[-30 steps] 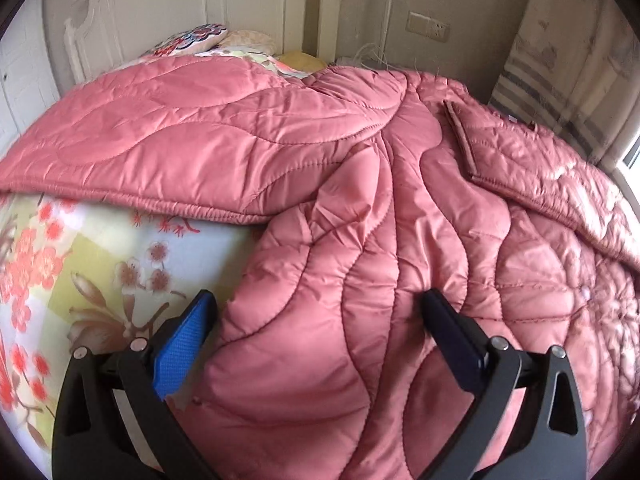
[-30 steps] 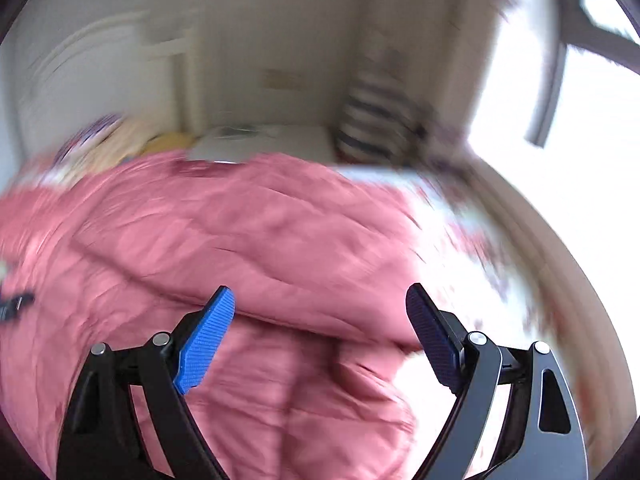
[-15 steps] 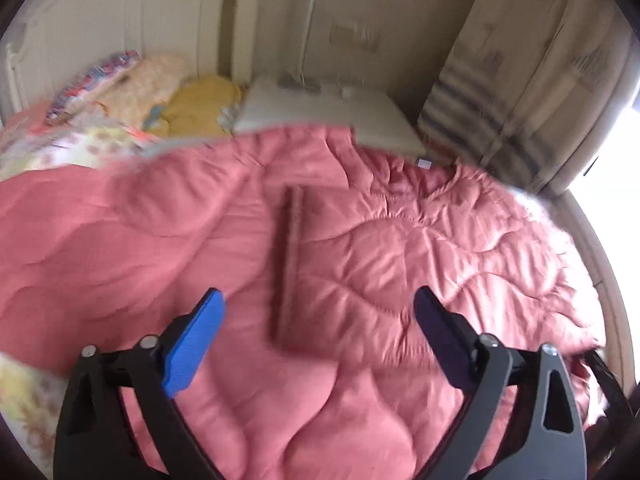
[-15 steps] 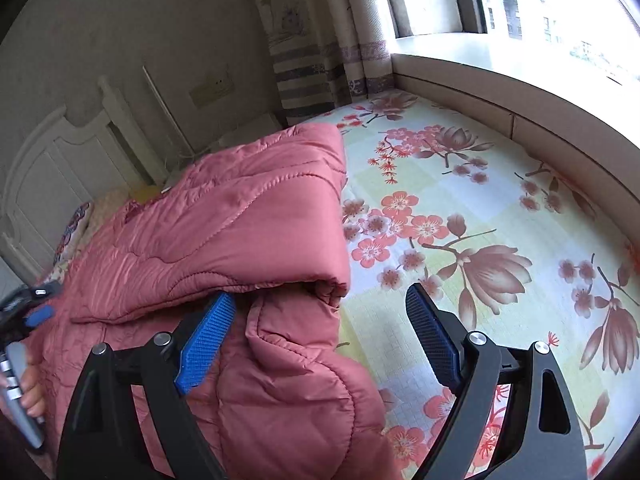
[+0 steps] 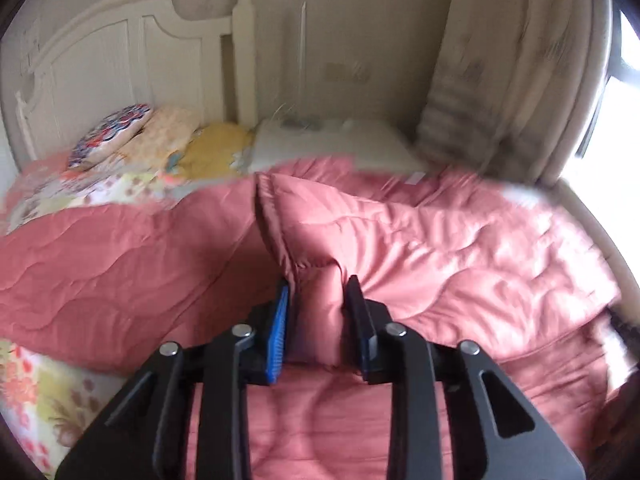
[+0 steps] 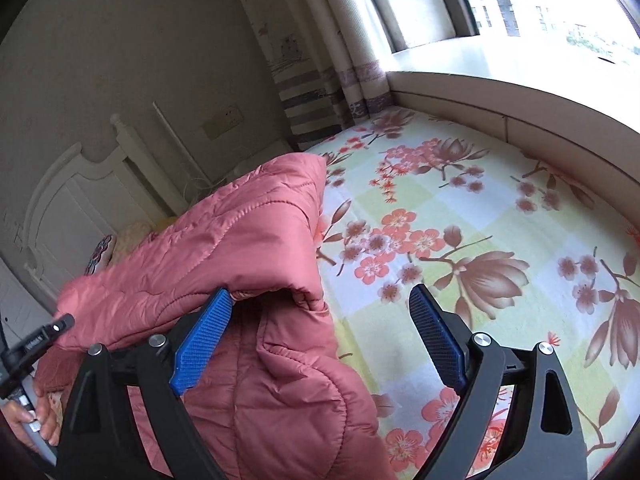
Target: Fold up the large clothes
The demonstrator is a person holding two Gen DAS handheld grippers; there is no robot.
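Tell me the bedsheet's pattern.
The bedsheet has pink and brown flowers on pale green-white checks, clearest in the right wrist view.

The pink quilted coat (image 5: 440,240) is puffy cloth with a faint satin sheen and stitched wavy seams. The left claw (image 5: 316,320) and right claw (image 6: 320,336) are matt black plastic — blue ribbed pads (image 6: 202,340), shiny metal pins. Beside the coat, the floral bedsheet (image 6: 460,240) looks smooth, matt cotton.

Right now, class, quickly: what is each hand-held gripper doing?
Left hand-held gripper: closed on a fold of the pink quilted coat.
Right hand-held gripper: open, holding nothing, over the coat's edge.
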